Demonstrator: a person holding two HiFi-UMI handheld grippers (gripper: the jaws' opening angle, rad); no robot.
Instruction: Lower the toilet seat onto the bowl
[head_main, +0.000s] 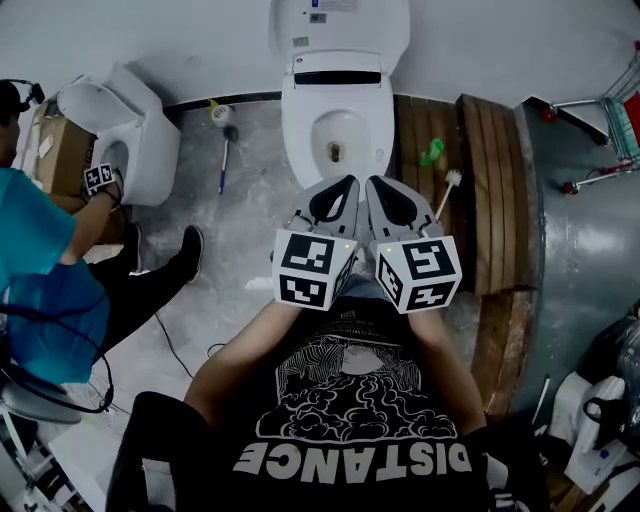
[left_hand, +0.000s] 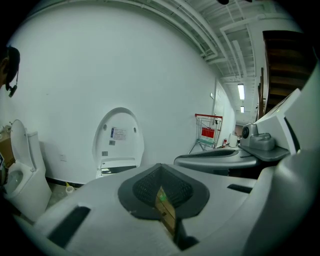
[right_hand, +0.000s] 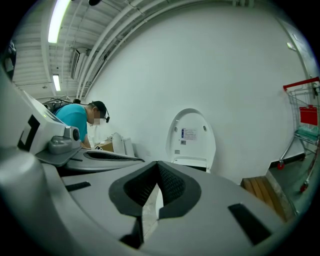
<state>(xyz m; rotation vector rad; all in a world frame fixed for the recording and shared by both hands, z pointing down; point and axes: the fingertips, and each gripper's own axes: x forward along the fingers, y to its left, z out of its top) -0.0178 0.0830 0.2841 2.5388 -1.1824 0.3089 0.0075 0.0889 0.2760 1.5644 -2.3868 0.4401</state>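
Both grippers, left gripper (head_main: 347, 186) and right gripper (head_main: 374, 186), are clenched on nothing, side by side just short of the bowl (head_main: 298, 120). Beyond, the toilet seat (head_main: 340, 28) stands upright against the wall. A closed-jaw nudge could slip off, letting it slam down.

The toilet bowl (head_main: 298, 130) is glossy white, ceramic by its look. The upright lid (head_main: 340, 22) behind it is smooth white plastic with a duller sheen. The left gripper (head_main: 348, 184) and right gripper (head_main: 372, 184) have matt pale-grey plastic shells. Their pads (left_hand: 145, 189) are black, rubbery-looking and finely ribbed. The slatted platform (head_main: 490, 180) beside the toilet is brown wood, dull and worn. The floor (head_main: 250, 220) is mottled grey, stone-like, faintly shiny. The shopping cart (left_hand: 207, 131) is bare wire metal with red plastic trim. The T-shirt (head_main: 350, 410) is black cloth with a white print.
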